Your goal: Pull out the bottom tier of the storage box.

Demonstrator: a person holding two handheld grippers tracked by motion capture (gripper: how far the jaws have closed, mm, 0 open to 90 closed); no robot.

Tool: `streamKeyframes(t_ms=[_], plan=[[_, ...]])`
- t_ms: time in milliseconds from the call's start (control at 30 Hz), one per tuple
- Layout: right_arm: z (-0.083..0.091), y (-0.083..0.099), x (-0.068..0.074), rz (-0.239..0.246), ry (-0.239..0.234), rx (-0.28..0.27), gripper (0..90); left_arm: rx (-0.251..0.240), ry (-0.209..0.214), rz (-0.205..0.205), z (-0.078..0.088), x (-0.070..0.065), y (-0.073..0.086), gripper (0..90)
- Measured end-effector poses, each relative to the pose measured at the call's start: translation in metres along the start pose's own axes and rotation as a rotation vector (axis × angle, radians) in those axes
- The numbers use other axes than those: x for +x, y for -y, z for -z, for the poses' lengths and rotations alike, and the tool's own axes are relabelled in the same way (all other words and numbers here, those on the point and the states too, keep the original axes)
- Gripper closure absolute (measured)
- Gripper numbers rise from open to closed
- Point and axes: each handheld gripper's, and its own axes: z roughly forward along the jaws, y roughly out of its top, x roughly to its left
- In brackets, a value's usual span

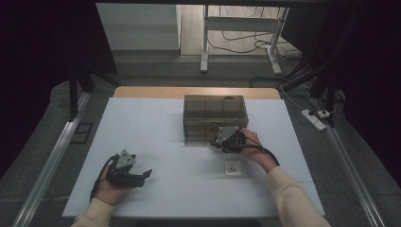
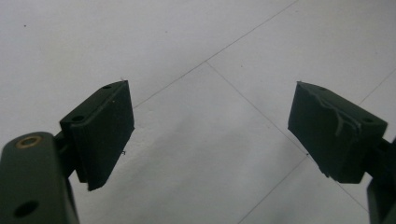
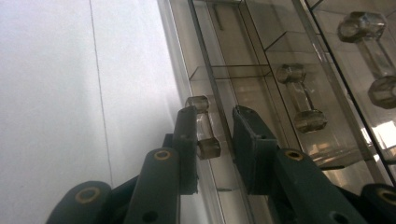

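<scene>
Right claw [image 3: 215, 133] straddles a clear handle [image 3: 203, 127], pads not pressing, its long axis along the box [image 1: 215, 119] front. Left claw [image 2: 210, 135] gapes empty.

No readable text, labels, brands or numbers anywhere. The small white square card [image 1: 232, 167] on the table [image 1: 156, 123] has a faint mark, too small to read. The smoky clear drawer box [image 1: 215, 118] has plain fronts, no lettering. Gripper bodies carry no legible marking.
</scene>
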Motion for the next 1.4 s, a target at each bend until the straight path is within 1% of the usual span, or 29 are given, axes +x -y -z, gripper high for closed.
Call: streamKeyframes(t_ms=[233,333,467,667,733,833,967,1033,1067,1100,1133,1167,1233,1267,1300,1400], plan=[[0.002,-0.0006,0.0005,-0.001,-0.021,0.0,71.6,-0.002,-0.001,0.001,0.0002,-0.0001,0.0001,14.6],[0.0033,-0.0007,0.0009,0.012,-0.022,-0.003,71.9,0.0,-0.001,-0.001,0.0001,-0.0002,0.0001,14.6],[0.0042,0.0,0.0002,0.001,-0.033,-0.006,72.3,0.0,-0.002,-0.001,-0.0001,-0.0001,0.0003,14.6],[0.0058,-0.0003,0.001,0.005,-0.045,-0.001,72.4,0.0,-0.003,-0.003,0.0002,-0.0003,0.0004,14.6],[0.0055,0.0003,0.0011,0.007,-0.045,-0.009,72.5,0.0,-0.004,-0.004,0.0002,-0.0003,0.0004,14.7],[0.0069,-0.0001,0.0012,0.009,-0.06,0.0,72.6,0.002,-0.003,-0.004,-0.0001,-0.0002,0.0004,14.7],[0.0076,-0.0001,0.0025,0.014,-0.07,0.0,73.3,0.002,-0.004,-0.004,0.0001,0.0,0.0004,14.7],[0.0079,-0.0003,0.003,0.008,-0.079,0.0,74.4,0.002,-0.005,-0.004,0.0001,0.0,0.0005,14.7],[0.0078,-0.0003,0.0033,0.007,-0.078,-0.004,77.5,0.002,-0.005,-0.004,0.0,-0.0001,0.0004,14.7],[0.0088,-0.0007,0.0027,0.01,-0.075,0.003,80.2,0.002,-0.005,-0.004,0.0001,-0.0001,0.0004,14.8],[0.0091,-0.0009,0.0025,0.009,-0.078,0.002,80.5,0.002,-0.004,-0.004,0.0,-0.0001,0.0004,14.7],[0.0093,-0.0009,0.0027,0.009,-0.08,-0.003,80.4,0.002,-0.004,-0.004,0.0,-0.0001,0.0004,14.7],[0.0099,-0.0008,0.0032,0.012,-0.1,-0.004,80.2,0.002,-0.005,-0.004,0.0,0.0,0.0004,14.8],[0.0089,-0.0002,0.0043,0.006,-0.105,-0.016,78.3,0.002,-0.005,-0.004,-0.0001,0.0,0.0004,14.7],[0.009,-0.0006,0.0043,0.009,-0.117,-0.007,75.8,0.003,-0.005,-0.004,-0.0001,-0.0001,0.0004,14.7],[0.0075,-0.0015,0.0059,0.006,-0.118,-0.005,74.4,0.002,-0.004,-0.004,0.0,-0.0002,0.0005,14.7]])
